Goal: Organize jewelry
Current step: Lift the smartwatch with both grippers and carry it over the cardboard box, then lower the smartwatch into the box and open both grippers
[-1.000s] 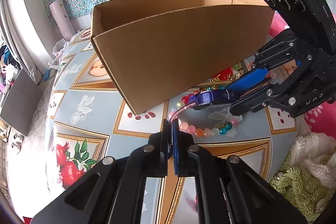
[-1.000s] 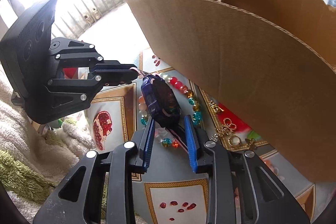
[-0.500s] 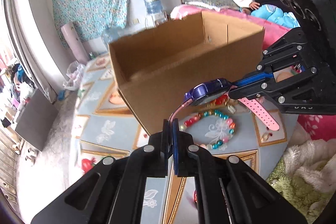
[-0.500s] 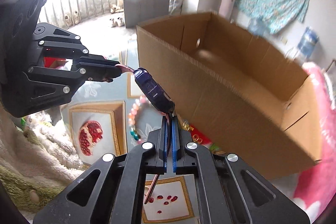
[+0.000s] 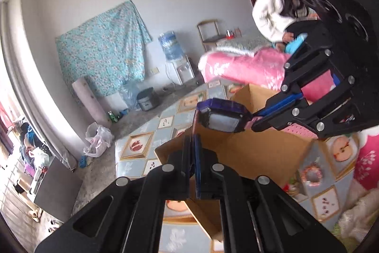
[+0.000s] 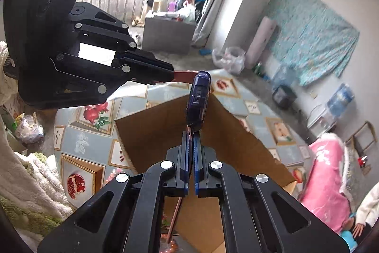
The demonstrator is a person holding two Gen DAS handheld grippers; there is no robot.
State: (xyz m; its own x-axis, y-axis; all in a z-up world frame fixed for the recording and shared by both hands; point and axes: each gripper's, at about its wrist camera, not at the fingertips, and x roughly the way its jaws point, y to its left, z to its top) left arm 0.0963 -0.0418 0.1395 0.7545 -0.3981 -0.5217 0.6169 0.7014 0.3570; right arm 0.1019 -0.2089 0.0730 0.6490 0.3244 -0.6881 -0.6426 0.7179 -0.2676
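A purple watch with a pink strap hangs in the air above the open cardboard box. My left gripper is shut on one strap end. My right gripper is shut on the other strap end, just below the watch body. In the right wrist view the left gripper pinches the pink strap from the left. The box stands open below both grippers. A pink bead bracelet lies on the table right of the box.
The box stands on a table with a fruit-pattern cloth. More beads lie by the box's near side. A fluffy white and green blanket lies at the left. A person in white sits by a pink blanket.
Both grippers have lifted the watch from table level to above the box's open top. The right gripper, open a second ago, has shut on the strap.
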